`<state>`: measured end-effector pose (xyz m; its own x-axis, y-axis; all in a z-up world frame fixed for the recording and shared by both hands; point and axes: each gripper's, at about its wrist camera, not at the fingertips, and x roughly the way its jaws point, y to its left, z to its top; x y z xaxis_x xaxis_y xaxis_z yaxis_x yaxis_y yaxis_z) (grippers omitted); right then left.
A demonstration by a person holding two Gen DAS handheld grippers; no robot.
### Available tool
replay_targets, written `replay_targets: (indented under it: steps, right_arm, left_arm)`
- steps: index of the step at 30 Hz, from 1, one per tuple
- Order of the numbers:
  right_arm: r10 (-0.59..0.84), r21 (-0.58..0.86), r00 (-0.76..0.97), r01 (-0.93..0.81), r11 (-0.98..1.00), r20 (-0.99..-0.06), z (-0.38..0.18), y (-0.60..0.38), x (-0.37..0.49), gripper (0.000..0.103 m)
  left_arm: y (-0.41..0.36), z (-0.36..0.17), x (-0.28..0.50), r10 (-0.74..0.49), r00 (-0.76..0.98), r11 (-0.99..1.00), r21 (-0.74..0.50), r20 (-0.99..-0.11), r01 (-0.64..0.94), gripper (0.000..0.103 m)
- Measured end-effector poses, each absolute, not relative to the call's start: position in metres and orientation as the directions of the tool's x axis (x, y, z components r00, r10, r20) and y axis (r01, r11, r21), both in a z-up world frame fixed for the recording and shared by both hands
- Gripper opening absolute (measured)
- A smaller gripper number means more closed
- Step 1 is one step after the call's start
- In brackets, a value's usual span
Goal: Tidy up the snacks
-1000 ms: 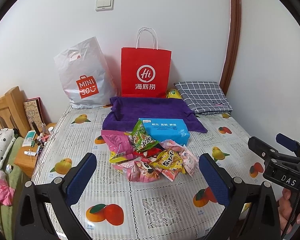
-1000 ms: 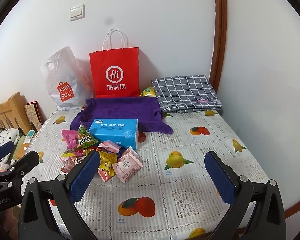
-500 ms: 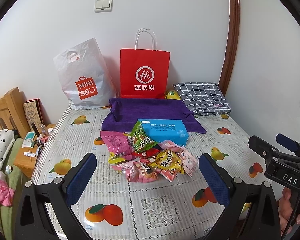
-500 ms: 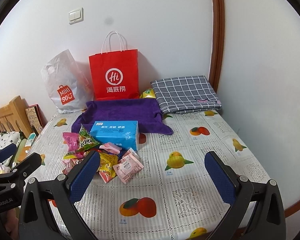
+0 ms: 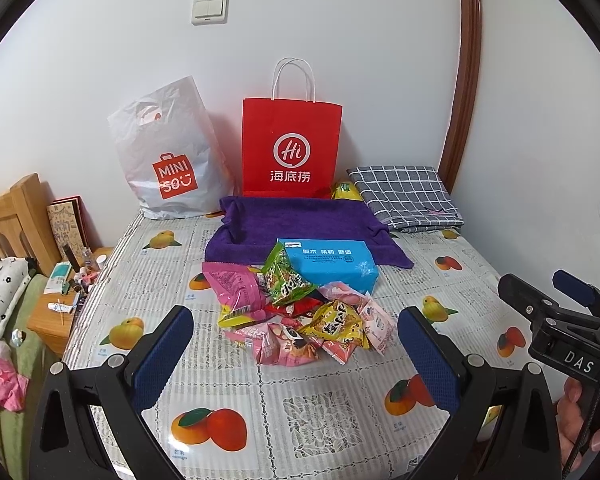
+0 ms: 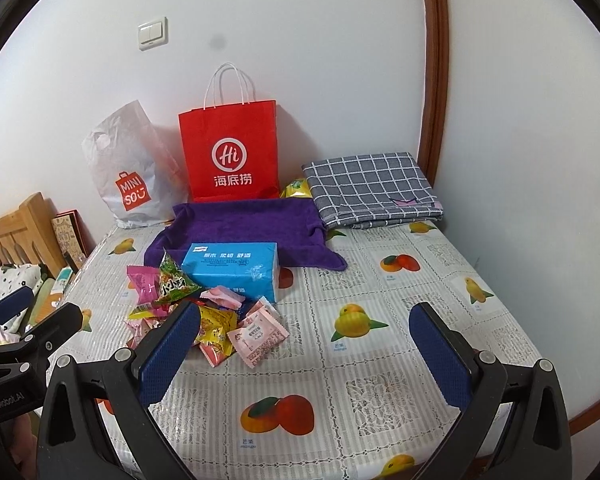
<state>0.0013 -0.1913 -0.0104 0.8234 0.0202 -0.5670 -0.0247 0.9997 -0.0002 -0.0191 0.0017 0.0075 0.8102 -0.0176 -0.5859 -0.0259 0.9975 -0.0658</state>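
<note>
A heap of snack packets in pink, green, yellow and red lies on the fruit-print tablecloth, in front of a blue tissue box. The heap also shows in the right wrist view. My left gripper is open and empty, held above the cloth just short of the heap. My right gripper is open and empty, to the right of the heap; its left finger covers part of the packets. Each gripper shows at the edge of the other's view.
A purple towel-lined tray sits behind the tissue box. A red paper bag and a white Miniso bag lean on the wall. A folded checked cloth lies at the back right. A wooden headboard and nightstand stand left.
Both views have shifted slightly; the scene sits a little lower in frame. Nothing on the table has moved and both grippers stay open.
</note>
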Motion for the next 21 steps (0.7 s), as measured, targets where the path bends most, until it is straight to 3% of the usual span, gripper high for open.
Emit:
replay_targets:
  steps: [21]
  right_arm:
    - [0.026, 0.01, 0.826, -0.024, 1.0, -0.562, -0.0106, -0.1904, -0.002, 0.103]
  left_arm:
    - [0.0015, 0.0048, -0.0226, -0.016, 0.813, 0.998, -0.062, -0.582, -0.025, 0.103]
